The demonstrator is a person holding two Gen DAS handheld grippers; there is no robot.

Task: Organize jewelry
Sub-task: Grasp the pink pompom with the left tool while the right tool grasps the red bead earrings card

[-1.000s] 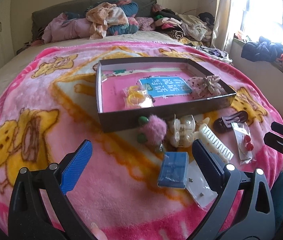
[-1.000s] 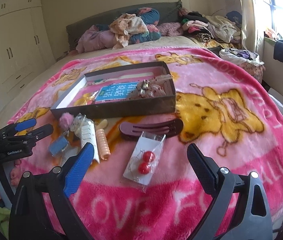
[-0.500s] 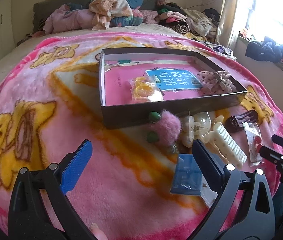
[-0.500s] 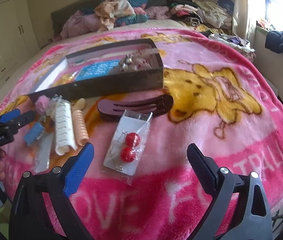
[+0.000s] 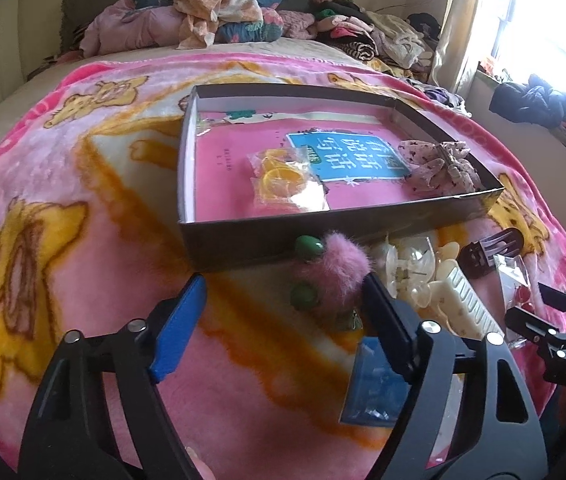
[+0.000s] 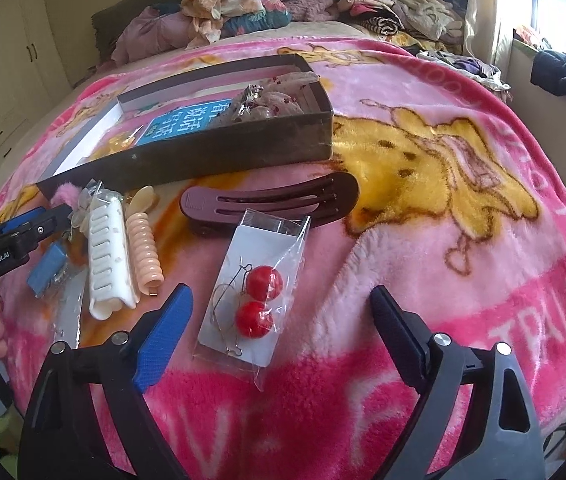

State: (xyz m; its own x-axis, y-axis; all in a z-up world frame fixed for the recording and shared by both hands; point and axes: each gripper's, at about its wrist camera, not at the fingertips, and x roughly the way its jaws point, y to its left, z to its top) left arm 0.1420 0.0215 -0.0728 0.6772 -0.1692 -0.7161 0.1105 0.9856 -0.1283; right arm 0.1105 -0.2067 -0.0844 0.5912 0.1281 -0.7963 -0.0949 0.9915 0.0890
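My left gripper (image 5: 283, 284) hovers low over the pink blanket, jaws closing. A fluffy pink pompom clip (image 5: 335, 272) with green beads lies between its tips, close to the right finger, and neither pad presses on it. A blue packet (image 5: 375, 384) lies under that finger. My right gripper (image 6: 281, 292) is wide with jaws closing slightly. A clear packet of red ball earrings (image 6: 259, 296) lies flat between its fingers, untouched. The dark shallow box (image 5: 243, 240) holds a bag of yellow rings (image 5: 287, 184) and a floral bow (image 5: 439, 168).
In front of the box lie a white comb clip (image 6: 107, 256), a peach spiral tie (image 6: 145, 252), a clear claw clip (image 5: 407, 264) and a long dark brown hair clip (image 6: 271, 204). Clothes (image 5: 219, 12) are piled at the head of the bed. A window is on the right.
The left jaws have narrowed around the pompom. Both grippers have sunk closer to the blanket, so the pompom and the earring packet sit larger between their fingers.
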